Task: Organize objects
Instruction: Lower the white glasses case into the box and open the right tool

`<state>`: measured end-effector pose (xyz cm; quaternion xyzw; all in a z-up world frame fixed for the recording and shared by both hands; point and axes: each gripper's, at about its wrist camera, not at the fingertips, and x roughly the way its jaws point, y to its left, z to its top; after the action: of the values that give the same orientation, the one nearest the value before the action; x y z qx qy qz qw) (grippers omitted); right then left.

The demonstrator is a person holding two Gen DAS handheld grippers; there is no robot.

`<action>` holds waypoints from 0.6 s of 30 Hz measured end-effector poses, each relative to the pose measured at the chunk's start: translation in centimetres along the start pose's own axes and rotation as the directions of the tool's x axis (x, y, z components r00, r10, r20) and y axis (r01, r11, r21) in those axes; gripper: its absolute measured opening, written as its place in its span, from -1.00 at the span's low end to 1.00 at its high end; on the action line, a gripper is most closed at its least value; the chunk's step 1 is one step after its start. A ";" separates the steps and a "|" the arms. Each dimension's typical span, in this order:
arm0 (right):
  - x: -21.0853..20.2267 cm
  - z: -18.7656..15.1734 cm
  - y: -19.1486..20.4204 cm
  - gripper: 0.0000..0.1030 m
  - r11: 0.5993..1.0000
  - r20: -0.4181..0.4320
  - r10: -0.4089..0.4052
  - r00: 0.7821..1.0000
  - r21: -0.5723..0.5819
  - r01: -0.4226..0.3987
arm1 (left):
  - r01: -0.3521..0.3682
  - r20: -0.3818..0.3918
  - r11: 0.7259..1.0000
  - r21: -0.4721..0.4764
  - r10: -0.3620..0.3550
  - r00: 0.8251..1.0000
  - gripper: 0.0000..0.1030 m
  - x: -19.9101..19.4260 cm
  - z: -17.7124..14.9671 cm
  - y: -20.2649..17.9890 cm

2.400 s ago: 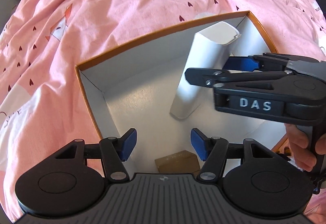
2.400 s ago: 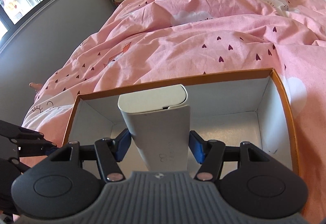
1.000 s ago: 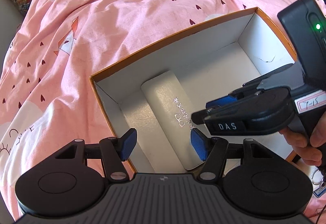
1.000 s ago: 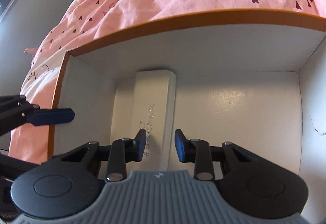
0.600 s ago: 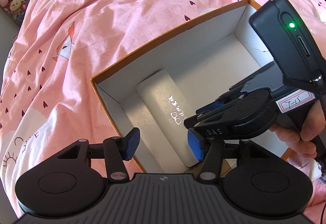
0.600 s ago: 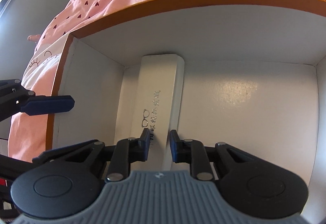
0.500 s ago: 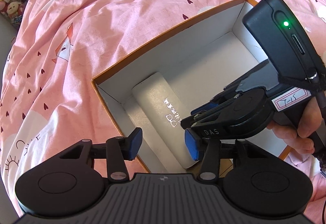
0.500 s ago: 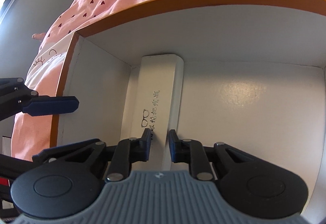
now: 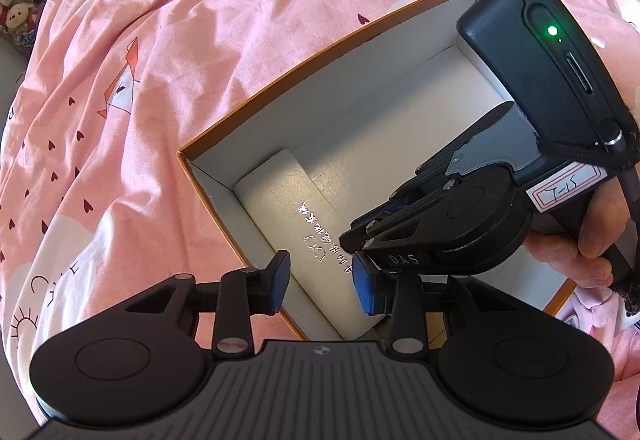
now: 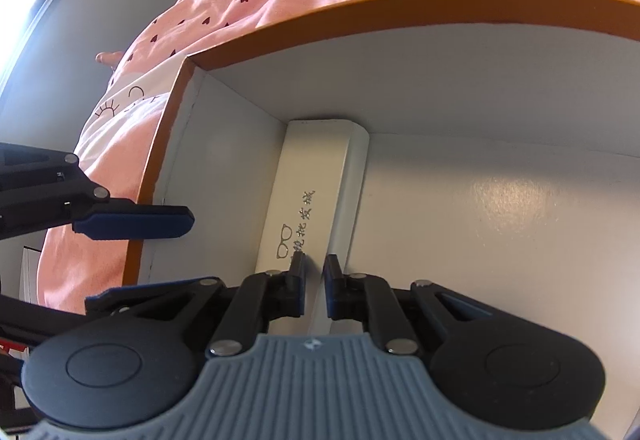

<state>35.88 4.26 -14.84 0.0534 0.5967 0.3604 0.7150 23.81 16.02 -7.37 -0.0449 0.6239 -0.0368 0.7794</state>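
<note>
Right wrist view shows the white glasses case [image 10: 316, 192] lying flat along the left wall of the orange-rimmed box [image 10: 400, 6] on the bed, freeing floor space, right gripper [image 10: 313, 274] jaws narrow and empty above it, left gripper [image 9: 320, 282] jaws wide, holding nothing.

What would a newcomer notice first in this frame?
A long white glasses case lies flat along the left wall inside an orange-rimmed box, which sits on a pink heart-print duvet. The right gripper, jaws nearly closed with a narrow gap, hovers over the case's near end, while the left gripper waits open at the box's corner.
</note>
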 end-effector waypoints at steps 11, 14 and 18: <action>-4.0 -3.6 1.0 -0.80 0.977 -0.058 -0.157 0.986 -0.152 0.147 | 0.053 0.010 0.998 -0.029 -0.053 0.999 0.04 -0.9 -1.7 -1.9; -3.8 -4.9 1.0 -0.79 0.976 -0.101 -0.164 0.981 -0.161 0.147 | 0.047 0.007 0.999 -0.024 -0.047 0.999 0.03 -1.1 -2.0 -2.3; -3.2 -6.0 1.4 -0.79 0.976 -0.125 -0.162 0.979 -0.165 0.141 | 0.035 0.019 0.999 -0.025 -0.035 0.999 0.03 -1.9 -2.3 -2.6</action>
<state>29.83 1.31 -13.22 -0.0735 0.6171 0.3531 0.6994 21.14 13.63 -5.74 -0.0661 0.6162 -0.0423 0.7836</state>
